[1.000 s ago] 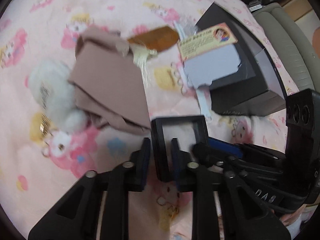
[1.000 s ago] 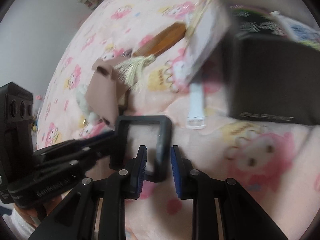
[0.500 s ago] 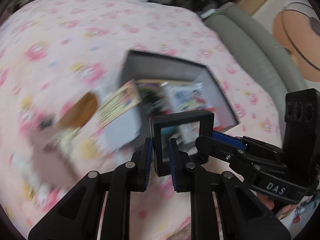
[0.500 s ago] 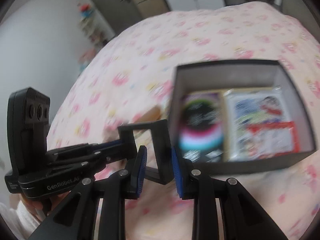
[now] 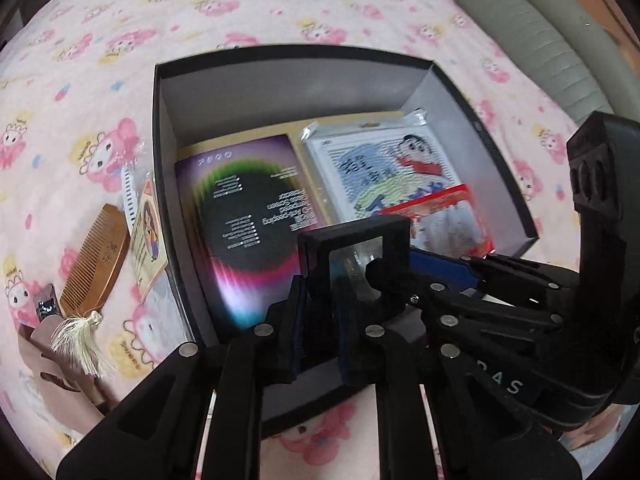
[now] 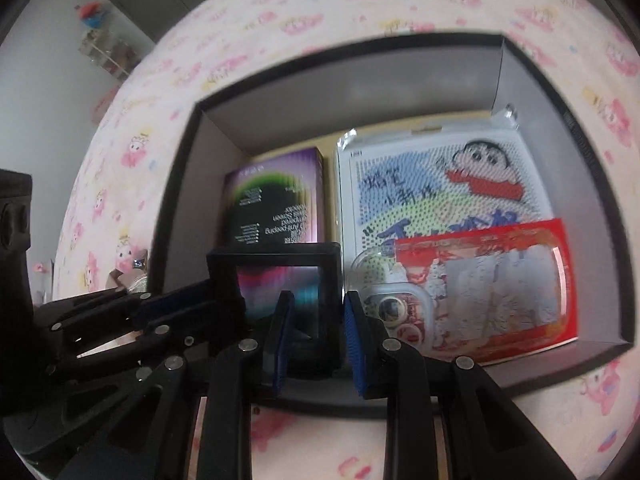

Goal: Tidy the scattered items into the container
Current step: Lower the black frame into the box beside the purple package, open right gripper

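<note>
Both tongs grip 1 small black frame box (image 5: 354, 258) with a clear window, and it hangs over the near part of the open black container (image 5: 164, 128) that sits on the pink cartoon-print bed cover (image 5: 80, 60). The left tongs (image 5: 318, 326) are nearly closed, their pads pressed on the frame's lower-left edge. The right tongs (image 6: 314, 338) are closed down on the frame's right side bar, blue pads against it; in the left wrist view they reach in from the right of the frame.

Inside the container, beyond the frame, lies a purple and black printed box (image 6: 276, 200) on the left, a white cartoon-boy bead board (image 6: 436, 184) in a clear wrapper on the right, and a red-edged clear packet (image 6: 492, 288) lying over the board's near end, against the container's near wall.

Outside the container, left of its left wall, a yellow picture card (image 5: 146, 240) leans against the wall, with a white strip (image 5: 128, 190) just behind it. Further left lies a brown wooden comb (image 5: 98, 260) with a cream tassel (image 5: 82, 340), and near the tassel a folded tan cloth (image 5: 60, 384).
</note>
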A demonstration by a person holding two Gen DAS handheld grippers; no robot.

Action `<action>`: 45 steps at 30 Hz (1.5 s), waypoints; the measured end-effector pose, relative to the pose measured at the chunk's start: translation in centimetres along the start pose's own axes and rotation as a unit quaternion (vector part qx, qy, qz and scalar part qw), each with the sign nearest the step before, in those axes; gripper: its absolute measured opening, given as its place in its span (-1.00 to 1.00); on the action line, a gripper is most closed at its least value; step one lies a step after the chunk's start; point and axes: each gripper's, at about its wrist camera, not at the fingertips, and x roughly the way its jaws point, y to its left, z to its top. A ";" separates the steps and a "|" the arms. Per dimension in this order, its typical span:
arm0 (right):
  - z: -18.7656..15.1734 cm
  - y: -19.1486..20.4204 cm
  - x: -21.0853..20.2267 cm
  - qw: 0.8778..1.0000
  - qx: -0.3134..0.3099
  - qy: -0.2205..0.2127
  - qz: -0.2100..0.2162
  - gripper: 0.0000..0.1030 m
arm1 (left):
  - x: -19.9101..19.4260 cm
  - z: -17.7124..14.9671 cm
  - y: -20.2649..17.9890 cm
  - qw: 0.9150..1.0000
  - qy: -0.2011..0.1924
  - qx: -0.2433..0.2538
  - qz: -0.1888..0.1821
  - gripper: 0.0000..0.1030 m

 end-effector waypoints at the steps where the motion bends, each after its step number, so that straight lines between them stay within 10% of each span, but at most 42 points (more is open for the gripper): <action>1: 0.1 0.0 0.3 1.000 0.000 0.003 0.002 -0.56 | 0.1 0.0 0.1 1.000 0.004 0.000 0.004 -0.80; 8: 0.2 -0.3 0.5 1.000 0.005 -0.005 0.014 -0.56 | -0.7 0.6 0.4 1.000 -0.015 0.008 0.013 -0.71; 15: 0.2 -2.2 -1.1 0.989 0.019 -0.061 -0.134 -0.56 | 1.7 2.4 -1.0 1.000 -0.015 0.019 -0.009 -0.71; 24: 0.4 -4.0 -1.8 0.984 0.026 -0.060 -0.164 -0.55 | 4.8 2.9 -3.9 0.999 0.022 0.033 -0.036 -0.76; 33: 0.6 -4.3 -1.3 0.990 0.013 -0.044 -0.132 -0.54 | 2.7 2.6 -2.6 0.998 0.000 0.013 0.057 -0.79; 38: 0.6 -3.0 -1.4 0.995 -0.001 -0.045 -0.092 -0.55 | 1.1 2.0 1.0 0.999 -0.004 -0.045 -0.017 -0.78; 45: 0.2 -0.9 0.7 0.997 -0.018 -0.009 -0.071 -0.55 | -0.2 3.5 2.3 0.998 -0.023 -0.052 -0.003 -0.78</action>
